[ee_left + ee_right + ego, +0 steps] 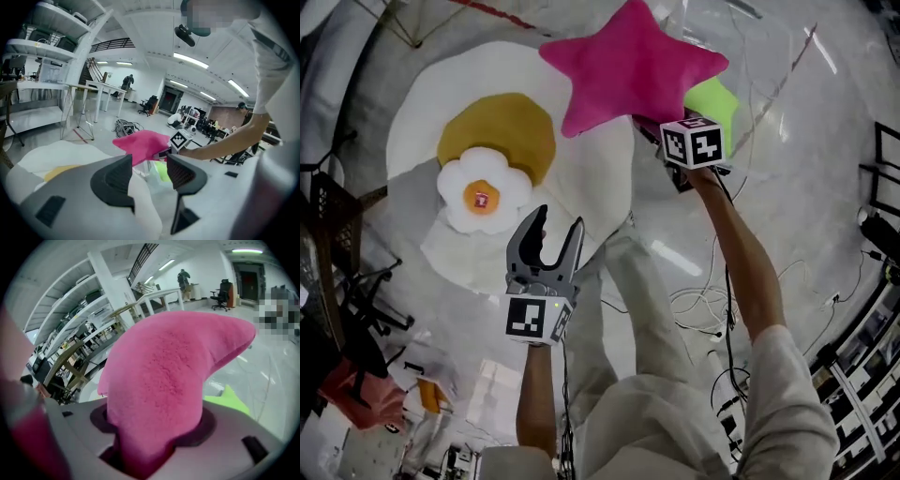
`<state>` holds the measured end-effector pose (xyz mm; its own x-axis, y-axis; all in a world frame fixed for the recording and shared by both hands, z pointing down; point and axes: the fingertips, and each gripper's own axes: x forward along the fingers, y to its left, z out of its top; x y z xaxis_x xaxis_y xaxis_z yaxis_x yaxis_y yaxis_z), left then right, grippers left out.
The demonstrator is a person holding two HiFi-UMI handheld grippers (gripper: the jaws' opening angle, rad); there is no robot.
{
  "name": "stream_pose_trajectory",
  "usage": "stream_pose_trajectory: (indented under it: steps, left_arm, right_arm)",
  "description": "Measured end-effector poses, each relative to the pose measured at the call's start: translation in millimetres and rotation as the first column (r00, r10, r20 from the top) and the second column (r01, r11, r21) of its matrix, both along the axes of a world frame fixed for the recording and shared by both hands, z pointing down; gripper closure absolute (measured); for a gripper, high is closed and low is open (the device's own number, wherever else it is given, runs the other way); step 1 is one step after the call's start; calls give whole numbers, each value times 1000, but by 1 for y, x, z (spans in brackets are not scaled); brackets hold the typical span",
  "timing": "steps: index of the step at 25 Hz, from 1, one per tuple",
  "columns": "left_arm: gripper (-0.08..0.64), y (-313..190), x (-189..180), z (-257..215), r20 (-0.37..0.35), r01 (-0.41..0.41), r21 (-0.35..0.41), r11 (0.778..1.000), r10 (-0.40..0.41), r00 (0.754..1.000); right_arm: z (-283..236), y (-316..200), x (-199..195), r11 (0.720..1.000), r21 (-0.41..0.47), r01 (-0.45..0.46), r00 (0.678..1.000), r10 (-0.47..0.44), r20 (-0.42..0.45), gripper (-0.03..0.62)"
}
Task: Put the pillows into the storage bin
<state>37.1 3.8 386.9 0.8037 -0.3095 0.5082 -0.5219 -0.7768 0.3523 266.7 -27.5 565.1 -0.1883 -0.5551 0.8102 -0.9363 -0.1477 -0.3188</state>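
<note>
My right gripper [661,129] is shut on one arm of a pink star pillow [633,64], which hangs in the air above the floor; in the right gripper view the pink plush [164,380] fills the space between the jaws. A lime green pillow [713,99] shows just beyond it, inside what looks like clear plastic. On the floor lies a big fried-egg pillow [492,131], and a small white flower pillow [483,192] rests on it. My left gripper [555,234] hovers open and empty over the egg pillow's near edge; its view shows the star pillow [143,143] ahead.
The person's trouser legs [637,309] stand between the grippers. Loose cables [703,309] trail over the floor at right. A dark chair [347,281] and a red bag [366,394] sit at left, with shelving [862,375] at the lower right.
</note>
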Motion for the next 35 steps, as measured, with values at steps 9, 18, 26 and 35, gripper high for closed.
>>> stream_pose_trajectory:
  steps: [9,18,26,35]
  left_arm:
    - [331,36,109,-1,-8,-192,-2,981,192,981]
    - [331,41,132,2,11,-225,-6,974,225,974]
    - [331,33,111,6,13,-187,-12,982,187,982]
    - [331,1,34,0,24,-49,17,999,49,999]
  right_arm:
    - [-20,73,174,942,36,-334,942,335,-7,299]
    - [-8,76,283,838,40,-544,836,545,-57,15]
    - [26,90,212,919,-69,-389,918,380,-110,17]
    - [18,21,116,973,-30,-227,971,224,-80,17]
